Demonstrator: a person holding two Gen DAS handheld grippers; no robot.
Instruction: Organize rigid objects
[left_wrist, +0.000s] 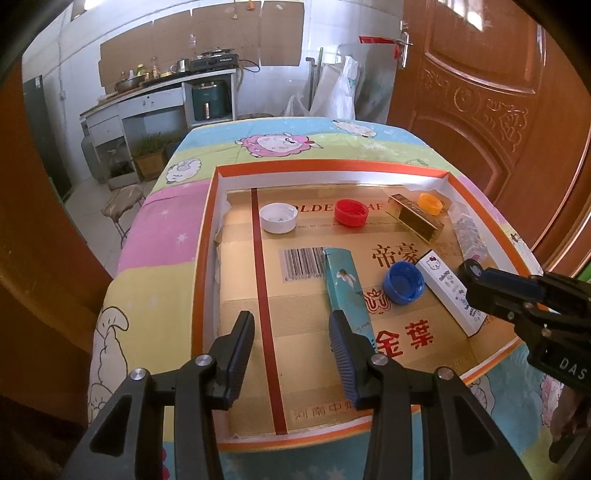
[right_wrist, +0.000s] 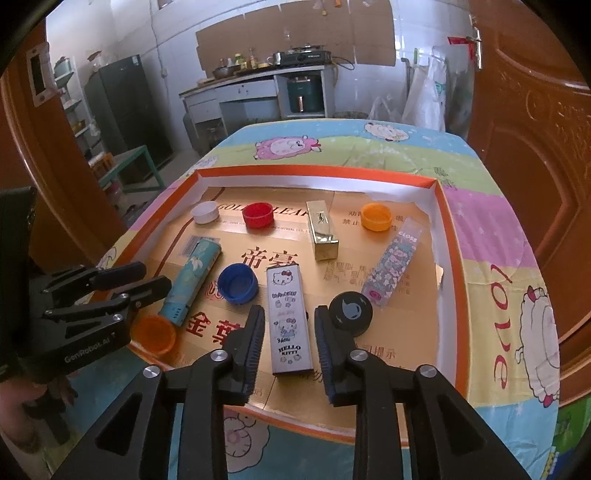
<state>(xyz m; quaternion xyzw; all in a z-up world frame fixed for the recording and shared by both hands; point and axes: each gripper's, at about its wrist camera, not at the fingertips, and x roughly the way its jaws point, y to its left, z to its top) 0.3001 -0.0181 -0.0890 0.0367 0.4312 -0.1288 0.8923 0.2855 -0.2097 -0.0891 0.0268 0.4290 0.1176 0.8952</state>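
A shallow orange-rimmed tray (left_wrist: 207, 236) (right_wrist: 448, 236) holds white (left_wrist: 277, 218), red (left_wrist: 351, 212), orange (left_wrist: 429, 203) and blue (left_wrist: 403, 282) caps, a gold box (left_wrist: 415, 218), a teal box (left_wrist: 345, 286), a Hello Kitty box (right_wrist: 288, 317), a floral box (right_wrist: 393, 266), a black cap (right_wrist: 351, 314) and a second orange cap (right_wrist: 155, 334). My left gripper (left_wrist: 295, 350) is open and empty over the tray's near left, beside the teal box. My right gripper (right_wrist: 290, 343) is open, with its jaws on either side of the Hello Kitty box's near end.
The tray lies on a table with a cartoon sheep cloth (left_wrist: 280, 142). A brown wooden door (left_wrist: 480, 92) stands close at the right. A kitchen counter (right_wrist: 258, 85) and a dark fridge (right_wrist: 125, 107) are at the back. A stool (left_wrist: 122, 201) stands at the left.
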